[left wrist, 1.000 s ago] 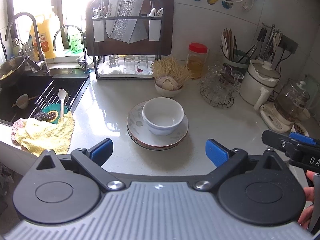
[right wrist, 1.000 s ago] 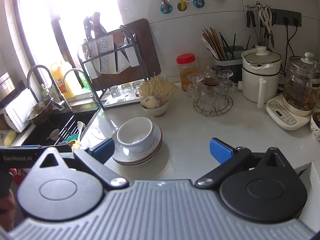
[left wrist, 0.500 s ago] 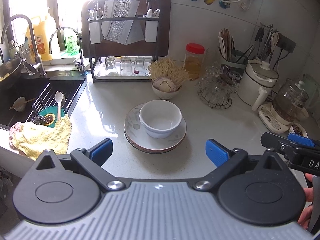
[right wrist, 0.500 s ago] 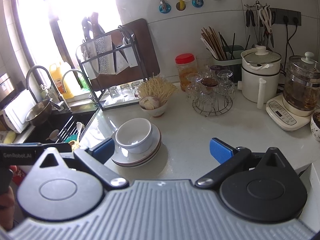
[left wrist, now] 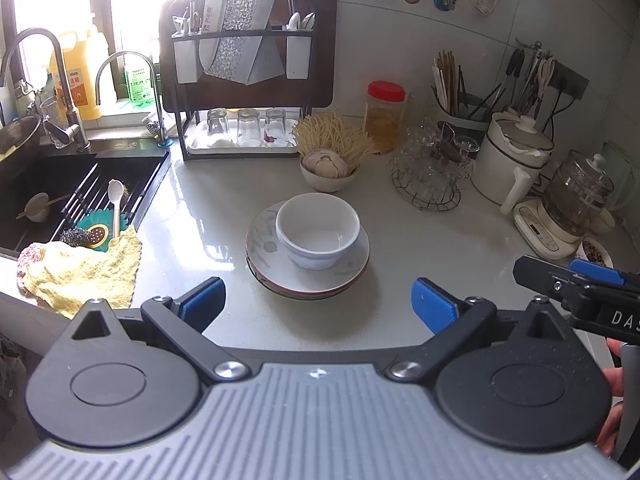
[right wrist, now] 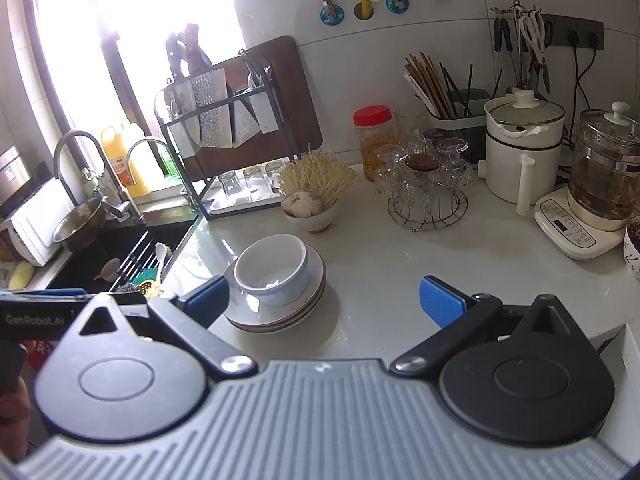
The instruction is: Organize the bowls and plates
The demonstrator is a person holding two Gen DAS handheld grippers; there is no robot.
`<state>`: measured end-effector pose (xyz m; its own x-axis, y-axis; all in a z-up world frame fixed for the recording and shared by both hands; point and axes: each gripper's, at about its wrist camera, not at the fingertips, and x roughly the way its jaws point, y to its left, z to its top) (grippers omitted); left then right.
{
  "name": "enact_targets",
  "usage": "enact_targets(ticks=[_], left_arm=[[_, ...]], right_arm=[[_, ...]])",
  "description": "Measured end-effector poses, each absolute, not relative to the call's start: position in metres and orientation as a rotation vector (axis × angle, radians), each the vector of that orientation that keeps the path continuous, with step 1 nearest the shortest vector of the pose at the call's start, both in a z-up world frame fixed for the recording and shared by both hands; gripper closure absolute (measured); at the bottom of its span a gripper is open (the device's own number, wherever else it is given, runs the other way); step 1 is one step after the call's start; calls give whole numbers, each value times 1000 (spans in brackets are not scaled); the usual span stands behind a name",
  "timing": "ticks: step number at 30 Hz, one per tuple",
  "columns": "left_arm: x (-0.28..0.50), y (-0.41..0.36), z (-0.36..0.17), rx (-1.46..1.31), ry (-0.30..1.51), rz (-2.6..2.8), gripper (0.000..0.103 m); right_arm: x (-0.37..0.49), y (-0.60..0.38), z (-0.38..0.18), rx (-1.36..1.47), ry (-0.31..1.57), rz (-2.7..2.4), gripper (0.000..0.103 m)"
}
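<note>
The left claw (left wrist: 318, 300) is wide apart and holds nothing. Its two blue fingertips (left wrist: 202, 298) hang above the near edge of the white bench (left wrist: 420, 240). Right in front of it, between the two tips, sits a white bowl (left wrist: 318, 230). The bowl stands upright on a stack of plates (left wrist: 266, 258), a bit toward the far side of the top plate. The claw does not touch the bowl or the plates.

The right claw (right wrist: 324, 300) is spread apart too, with nothing in it. From this claw the bowl (right wrist: 272, 270) and plates (right wrist: 316, 280) are in front and over to its left, just past its left blue fingertip (right wrist: 208, 300). The bench in front of its right tip is bare.

Behind the plates, farther from both claws, a small bowl of garlic and dry noodles (left wrist: 330, 156) stands on the bench. Past that is a dark rack with drinking glasses (left wrist: 248, 128) turned upside down. To the right of the small bowl there is a jar with a red lid (left wrist: 386, 116) and a wire stand of glass cups (left wrist: 434, 168). Far to the left of the left claw is the sink (left wrist: 60, 196), with a yellow cloth (left wrist: 80, 272) on its edge. In the left claw's camera, the right claw's black body (left wrist: 580, 292) shows at the right side, with a hand (left wrist: 614, 400) under it.
</note>
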<state>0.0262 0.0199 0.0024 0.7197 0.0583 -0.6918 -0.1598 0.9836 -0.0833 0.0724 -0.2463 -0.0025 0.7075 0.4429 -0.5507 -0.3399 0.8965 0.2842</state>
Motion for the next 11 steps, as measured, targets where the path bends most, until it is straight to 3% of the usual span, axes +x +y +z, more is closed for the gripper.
enact_targets(ticks=[11], left_arm=[[21, 23, 0, -152, 766, 129, 2]], right_arm=[[72, -246, -7, 171, 661, 430, 0]])
